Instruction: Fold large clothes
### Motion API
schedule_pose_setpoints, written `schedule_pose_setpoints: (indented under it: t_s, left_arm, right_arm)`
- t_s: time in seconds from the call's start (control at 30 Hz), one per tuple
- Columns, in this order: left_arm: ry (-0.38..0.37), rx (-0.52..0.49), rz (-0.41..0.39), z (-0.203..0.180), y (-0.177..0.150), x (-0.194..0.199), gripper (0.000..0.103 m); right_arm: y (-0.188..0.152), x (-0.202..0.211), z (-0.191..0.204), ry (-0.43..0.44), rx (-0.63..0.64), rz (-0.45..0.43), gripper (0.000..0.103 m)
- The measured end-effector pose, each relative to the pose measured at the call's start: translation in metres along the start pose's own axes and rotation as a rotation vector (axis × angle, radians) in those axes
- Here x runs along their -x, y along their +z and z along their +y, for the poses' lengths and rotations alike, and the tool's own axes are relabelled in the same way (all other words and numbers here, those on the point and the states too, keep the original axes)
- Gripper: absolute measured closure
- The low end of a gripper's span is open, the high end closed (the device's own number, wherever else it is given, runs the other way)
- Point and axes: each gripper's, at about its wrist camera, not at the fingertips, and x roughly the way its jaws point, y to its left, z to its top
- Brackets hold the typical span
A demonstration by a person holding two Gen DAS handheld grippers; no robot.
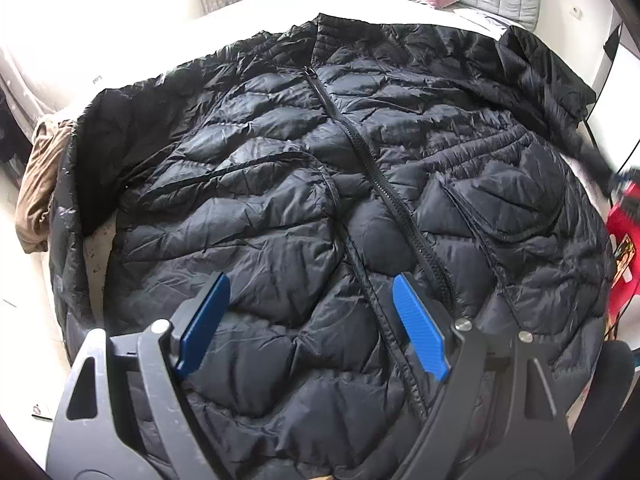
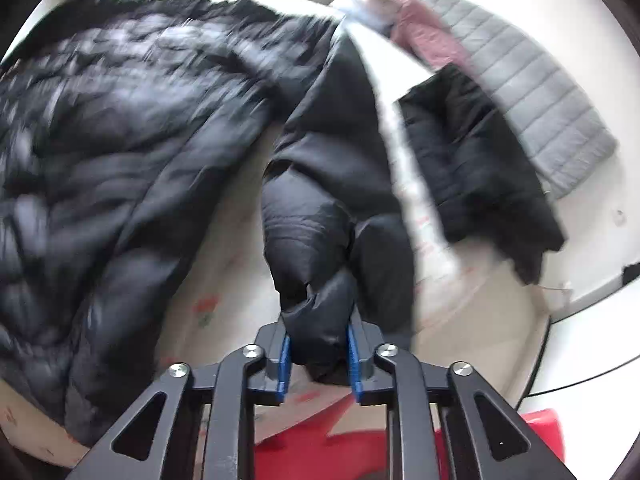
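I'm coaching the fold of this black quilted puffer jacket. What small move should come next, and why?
Probably carry the sleeve inward across the zipped front. The right gripper is shut on the sleeve's end, lifted off the bed, while the left gripper hovers open over the black quilted puffer jacket, free to hold it down.

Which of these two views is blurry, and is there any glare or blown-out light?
Right wrist view: heavy motion blur smears the black jacket; only the right gripper clamping the sleeve stays sharp. Left wrist view: sharp, fisheye-curved, the bed overexposed at upper left.
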Motion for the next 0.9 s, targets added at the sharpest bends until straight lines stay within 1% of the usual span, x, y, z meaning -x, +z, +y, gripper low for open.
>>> schedule_pose_setpoints:
  t_s: [0.1,0.13,0.2,0.3,0.37,0.43,0.5,0.53,0.6,0.63,0.67,0.7,0.73,0.77,0.8,0.83,0.87,0.9]
  left_arm:
    - [0.005,0.005,0.004,0.001,0.002,-0.003,0.019]
    - [0.007,0.011,0.007,0.001,0.003,-0.004,0.019]
    - [-0.001,0.023,0.01,0.0,0.004,-0.007,0.019]
    - [-0.02,0.025,0.013,-0.005,0.004,-0.009,0.019]
    - [-0.023,0.011,0.014,-0.01,0.004,-0.01,0.019]
    - [-0.022,-0.006,0.017,-0.014,0.003,-0.011,0.019]
    - [-0.018,-0.01,0.022,-0.015,0.003,-0.014,0.019]
    - [-0.014,-0.009,0.028,-0.014,0.003,-0.015,0.019]
    - [-0.006,0.0,0.037,-0.01,0.002,-0.016,0.019]
    - [-0.002,0.005,0.035,-0.006,0.002,-0.015,0.019]
    - [0.002,0.01,0.03,-0.002,0.001,-0.011,0.019]
    - [0.008,0.013,0.023,0.003,0.0,-0.008,0.019]
    - [0.016,0.015,0.015,0.008,-0.001,-0.004,0.019]
    - [0.026,0.019,0.008,0.014,-0.002,0.0,0.019]
    - [0.043,0.025,0.001,0.023,-0.004,0.004,0.019]
    - [0.062,0.034,-0.004,0.032,-0.005,0.007,0.019]
    - [0.078,0.046,-0.008,0.04,-0.007,0.01,0.019]
    - [0.088,0.061,-0.011,0.048,-0.008,0.012,0.019]
  right_arm:
    - [0.027,0.018,-0.041,-0.05,-0.077,-0.041,0.087]
    - [0.039,0.026,-0.06,-0.083,-0.106,-0.058,0.088]
    - [0.059,0.036,-0.089,-0.115,-0.158,-0.075,0.088]
    - [0.091,0.045,-0.142,-0.179,-0.253,-0.084,0.088]
    - [0.109,0.043,-0.173,-0.232,-0.298,-0.075,0.088]
    - [0.122,0.037,-0.193,-0.261,-0.339,-0.058,0.088]
    - [0.135,0.019,-0.217,-0.294,-0.404,-0.025,0.088]
    - [0.138,0.007,-0.225,-0.332,-0.428,-0.004,0.087]
    - [0.142,-0.016,-0.234,-0.462,-0.441,0.056,0.082]
    - [0.143,-0.028,-0.236,-0.545,-0.44,0.09,0.077]
    - [0.142,-0.037,-0.238,-0.602,-0.448,0.117,0.074]
    - [0.14,-0.043,-0.239,-0.6,-0.468,0.127,0.073]
    - [0.138,-0.044,-0.239,-0.556,-0.505,0.122,0.068]
    - [0.137,-0.044,-0.238,-0.496,-0.541,0.104,0.058]
    - [0.135,-0.042,-0.233,-0.439,-0.568,0.083,0.052]
    - [0.131,-0.04,-0.227,-0.41,-0.578,0.067,0.042]
    - [0.131,-0.036,-0.217,-0.385,-0.572,0.043,0.038]
    - [0.133,-0.033,-0.203,-0.357,-0.543,0.025,0.037]
